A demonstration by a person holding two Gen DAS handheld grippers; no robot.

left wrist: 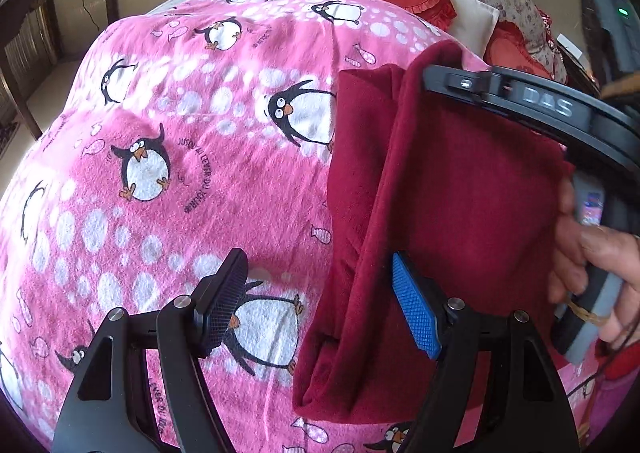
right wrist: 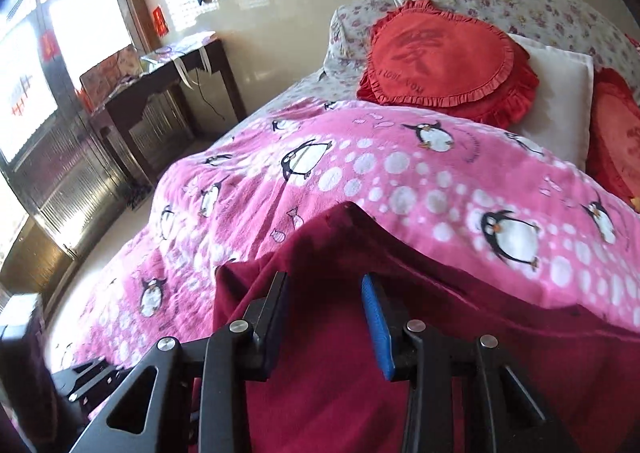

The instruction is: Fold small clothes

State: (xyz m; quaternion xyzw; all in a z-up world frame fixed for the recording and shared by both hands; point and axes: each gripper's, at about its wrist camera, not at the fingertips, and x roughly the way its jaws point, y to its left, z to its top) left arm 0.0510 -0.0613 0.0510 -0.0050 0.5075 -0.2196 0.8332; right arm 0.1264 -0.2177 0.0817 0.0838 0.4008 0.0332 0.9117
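On the bed, a dark red garment lies partly folded on a pink penguin-print blanket, with a lengthwise fold running down its left portion and its lower edge doubled over near the left gripper. That left gripper hangs just above the cloth with its jaws spread wide; its black pad sits over the blanket and its blue pad over the garment's fold, and nothing is held between them. Seen from the left wrist, the right gripper's body lies across the garment's upper right part, gripped by a bare hand at the frame's right edge. From the right wrist view, the right gripper has its jaws parted, both pads resting low over the red fabric; a raised hump of that fabric stands just ahead of the fingertips, and whether any cloth sits between the pads cannot be told. Beyond the blanket lie red heart-shaped cushions, a white pillow and a floral bedspread, with a dark wooden table against the wall.
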